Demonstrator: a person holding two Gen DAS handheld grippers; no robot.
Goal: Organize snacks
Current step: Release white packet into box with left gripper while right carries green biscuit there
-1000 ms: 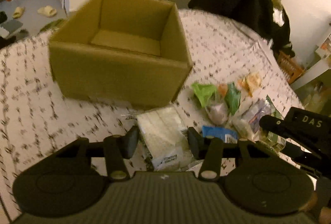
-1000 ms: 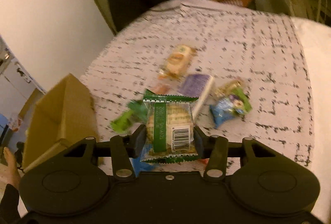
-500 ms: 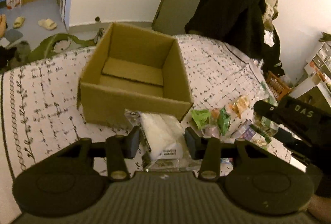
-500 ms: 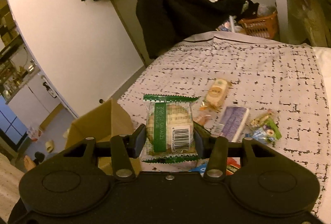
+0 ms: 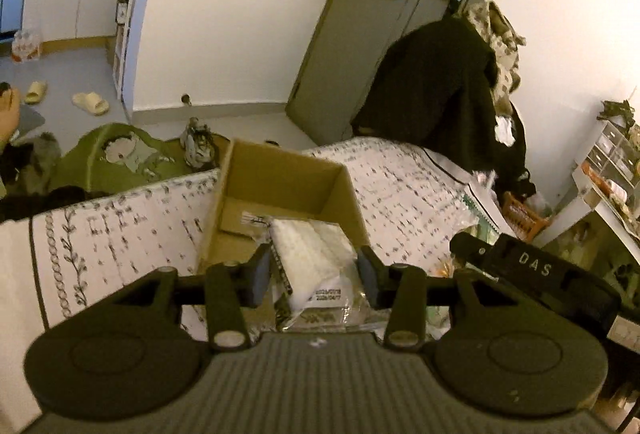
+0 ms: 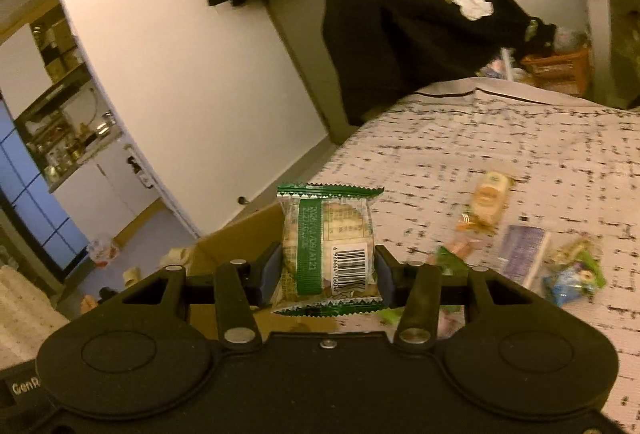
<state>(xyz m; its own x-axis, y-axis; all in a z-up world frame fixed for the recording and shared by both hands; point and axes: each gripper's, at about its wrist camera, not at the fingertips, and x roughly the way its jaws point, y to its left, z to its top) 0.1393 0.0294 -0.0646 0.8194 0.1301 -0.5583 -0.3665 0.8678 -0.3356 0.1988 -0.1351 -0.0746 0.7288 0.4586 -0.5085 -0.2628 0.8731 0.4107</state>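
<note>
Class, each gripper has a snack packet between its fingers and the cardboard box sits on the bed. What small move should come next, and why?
Probably carry the left gripper a little further forward over the cardboard box, then release. Its clear white packet is held off the bedspread and already overlaps the open box. The right gripper, shut on the green packet, sits farther from the box, so it should follow.

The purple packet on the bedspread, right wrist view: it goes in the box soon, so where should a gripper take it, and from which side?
Judging by its pose, grip the purple packet across its two long edges at mid-length, coming down from above. It lies flat on the bedspread, with other wrappers crowding its near and side ends.
</note>
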